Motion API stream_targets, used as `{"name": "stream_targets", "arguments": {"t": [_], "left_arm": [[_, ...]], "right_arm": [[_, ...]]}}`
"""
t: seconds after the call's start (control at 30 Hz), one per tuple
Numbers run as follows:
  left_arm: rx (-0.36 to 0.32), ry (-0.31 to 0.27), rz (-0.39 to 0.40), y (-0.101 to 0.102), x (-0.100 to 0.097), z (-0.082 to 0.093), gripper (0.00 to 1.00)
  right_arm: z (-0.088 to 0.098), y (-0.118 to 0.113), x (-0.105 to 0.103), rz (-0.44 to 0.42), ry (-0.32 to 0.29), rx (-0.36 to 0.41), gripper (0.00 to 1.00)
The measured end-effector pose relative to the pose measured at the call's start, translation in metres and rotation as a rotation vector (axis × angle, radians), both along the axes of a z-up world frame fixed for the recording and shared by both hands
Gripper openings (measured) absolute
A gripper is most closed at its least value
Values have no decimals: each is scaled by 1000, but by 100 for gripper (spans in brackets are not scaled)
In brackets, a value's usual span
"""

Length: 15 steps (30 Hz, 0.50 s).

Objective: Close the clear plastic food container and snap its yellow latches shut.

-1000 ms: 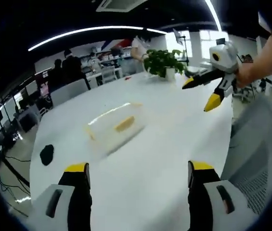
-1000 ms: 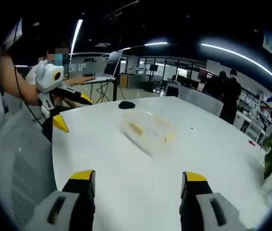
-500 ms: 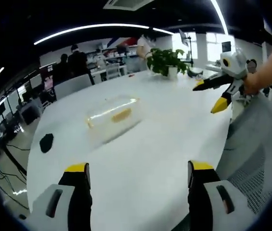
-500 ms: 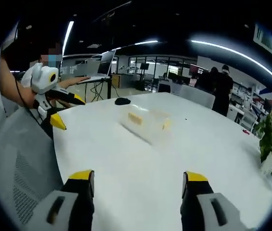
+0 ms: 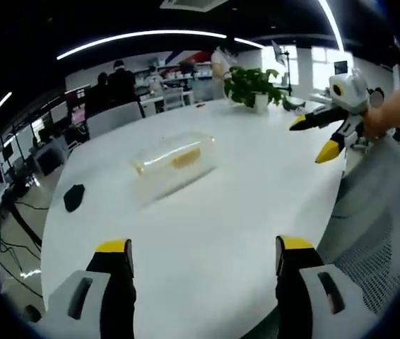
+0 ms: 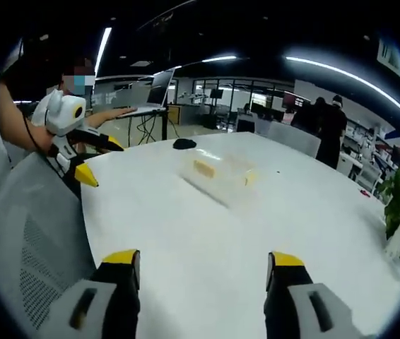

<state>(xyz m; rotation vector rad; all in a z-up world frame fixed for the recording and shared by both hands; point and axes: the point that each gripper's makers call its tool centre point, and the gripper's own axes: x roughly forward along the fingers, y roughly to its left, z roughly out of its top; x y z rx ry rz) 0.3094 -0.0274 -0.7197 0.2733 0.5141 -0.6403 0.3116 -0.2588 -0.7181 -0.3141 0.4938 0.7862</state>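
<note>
**Clear container alone mid-table, both grippers spread and held back**

Out on the white table [image 5: 207, 233], well ahead of both grippers: a clear plastic food container [image 5: 177, 162], long and low, lid resting on top. Yellow latches [image 5: 186, 159] visible on its sides, one facing the left gripper view, two showing in the right gripper view at the near end and the far side [image 6: 203, 168]. Whether snapped down or loose, cannot tell through the blur. Contents: nothing discernible through the clear walls, though too soft to be sure.

Left gripper [image 5: 205, 254]: jaws spread wide, yellow-tipped, nothing between them, raised over the near table edge and aimed toward the container. Also seen from the right gripper view at upper left [image 6: 94, 159], held in a hand beside the table edge, jaws parted, above a grey mesh chair back [image 6: 30, 240].

Right gripper [image 6: 203, 267]: jaws likewise spread, empty, over the table's near side. Seen from the left gripper view at upper right [image 5: 318, 135], jaws apart, held off the table's edge.

Elsewhere: a small black object [image 5: 74, 197] near the table's far rim, apart from the container; a potted green plant [image 5: 253, 85] at the table's other end; people standing among desks in the background.
</note>
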Motion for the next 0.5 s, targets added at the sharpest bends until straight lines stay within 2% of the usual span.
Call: {"name": "stream_targets", "arguments": {"t": [0.5], "left_arm": [[14,7,7,3,-1,-4,78]], "right_arm": [[-3,4,-4,23,7,-9,71]]}}
